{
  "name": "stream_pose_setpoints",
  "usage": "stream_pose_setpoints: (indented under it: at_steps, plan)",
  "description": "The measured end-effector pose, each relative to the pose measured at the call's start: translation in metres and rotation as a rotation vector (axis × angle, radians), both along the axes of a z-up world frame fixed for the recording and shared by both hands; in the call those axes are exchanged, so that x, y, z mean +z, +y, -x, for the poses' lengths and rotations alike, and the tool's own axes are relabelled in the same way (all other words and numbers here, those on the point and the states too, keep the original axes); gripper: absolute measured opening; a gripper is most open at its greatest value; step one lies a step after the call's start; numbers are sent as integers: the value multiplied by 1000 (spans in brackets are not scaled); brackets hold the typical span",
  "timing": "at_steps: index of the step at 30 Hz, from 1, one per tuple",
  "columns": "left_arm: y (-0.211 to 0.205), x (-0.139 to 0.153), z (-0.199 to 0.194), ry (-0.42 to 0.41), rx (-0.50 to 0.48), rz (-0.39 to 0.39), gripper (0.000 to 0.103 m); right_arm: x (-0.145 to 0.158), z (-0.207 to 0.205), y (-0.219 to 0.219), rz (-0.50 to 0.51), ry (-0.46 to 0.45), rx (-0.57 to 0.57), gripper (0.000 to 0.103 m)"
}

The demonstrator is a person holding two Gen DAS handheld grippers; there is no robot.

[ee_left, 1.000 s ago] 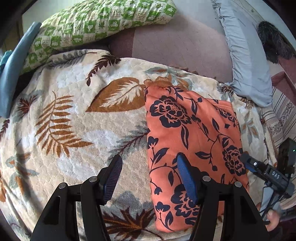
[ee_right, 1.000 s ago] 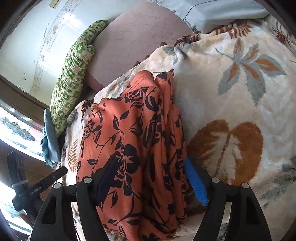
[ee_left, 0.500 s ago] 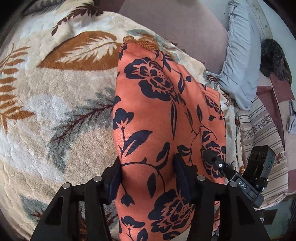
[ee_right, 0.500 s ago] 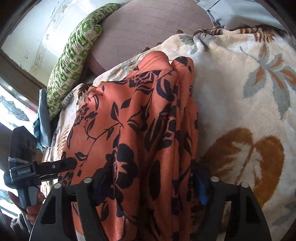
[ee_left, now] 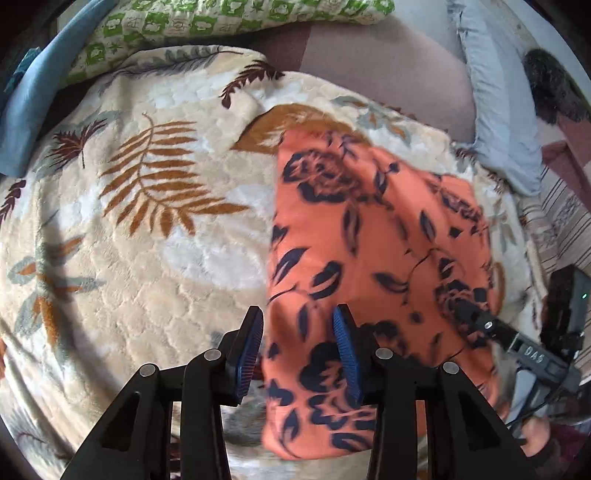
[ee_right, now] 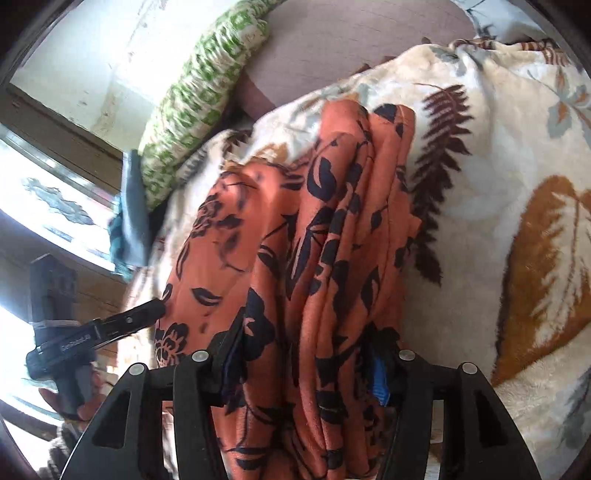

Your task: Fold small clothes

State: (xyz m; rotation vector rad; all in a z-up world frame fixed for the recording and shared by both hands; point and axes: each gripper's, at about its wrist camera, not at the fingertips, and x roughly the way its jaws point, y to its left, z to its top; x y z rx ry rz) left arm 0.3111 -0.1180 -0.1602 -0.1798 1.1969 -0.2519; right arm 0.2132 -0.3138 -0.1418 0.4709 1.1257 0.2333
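An orange garment with dark navy flowers (ee_left: 373, 258) lies folded on a cream leaf-print blanket (ee_left: 155, 236). My left gripper (ee_left: 299, 343) is open over the garment's near left edge, and nothing is pinched between its blue pads. My right gripper (ee_right: 306, 365) is shut on the bunched near end of the garment (ee_right: 325, 236), and folds of cloth drape between and over its fingers. The right gripper also shows at the right edge of the left wrist view (ee_left: 491, 328), with its tip on the cloth. The left gripper shows at the left of the right wrist view (ee_right: 110, 328).
A green and white patterned pillow (ee_left: 221, 22) lies at the far side of the bed. A blue cloth (ee_left: 33, 96) lies at the far left. A grey-blue pillow (ee_left: 502, 110) and a striped fabric (ee_left: 569, 229) lie at the right. A mauve sheet (ee_left: 384, 66) lies beyond the blanket.
My left gripper has let go of the garment's edge, opened and drawn back. The garment has settled flatter on the blanket. My right gripper stays shut on the bunched cloth.
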Motion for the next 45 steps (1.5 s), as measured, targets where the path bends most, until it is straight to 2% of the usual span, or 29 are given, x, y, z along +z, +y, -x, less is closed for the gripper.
stream_pose_setpoints:
  at_steps: [2, 3, 4, 6, 9, 12, 14, 17, 20, 23, 28, 32, 39, 41, 45]
  plan:
    - [1, 2, 13, -38, -11, -11, 44, -7, 8, -5, 52, 3, -25, 65]
    - [-1, 8, 19, -63, -17, -28, 44, -6, 13, -10, 71, 5, -47, 78]
    - [-6, 14, 23, -80, -30, -55, 44, -4, 17, -14, 88, 9, -70, 84]
    - [-14, 25, 36, -111, -54, -117, 45, 6, 26, -21, 83, 2, -95, 84]
    - [-24, 44, 58, -150, -51, -203, 62, 34, 43, -20, 145, -20, -110, 84]
    - [-30, 54, 88, -220, 4, -264, 63, 61, 63, -5, 249, -46, -89, 86]
    - [-31, 55, 109, -235, 30, -294, 63, 71, 78, 8, 311, -39, -85, 89]
    - [-32, 55, 142, -257, 20, -298, 63, 71, 99, 29, 388, 9, -75, 95]
    - [-31, 57, 174, -273, 6, -293, 63, 72, 127, 55, 504, -26, -45, 95]
    - [-35, 62, 198, -302, -27, -338, 63, 73, 150, 74, 571, -43, -7, 95]
    - [-28, 68, 217, -319, -57, -327, 63, 86, 174, 89, 574, -92, 19, 95]
    - [-25, 70, 226, -310, -91, -345, 63, 97, 187, 101, 705, -138, 48, 95]
    - [-23, 75, 227, -290, -102, -329, 63, 103, 203, 106, 844, -173, 66, 96]
    - [-25, 76, 229, -291, -96, -328, 63, 104, 206, 107, 859, -180, 67, 96]
    - [-27, 79, 235, -300, -107, -304, 63, 105, 209, 99, 751, -169, 66, 96]
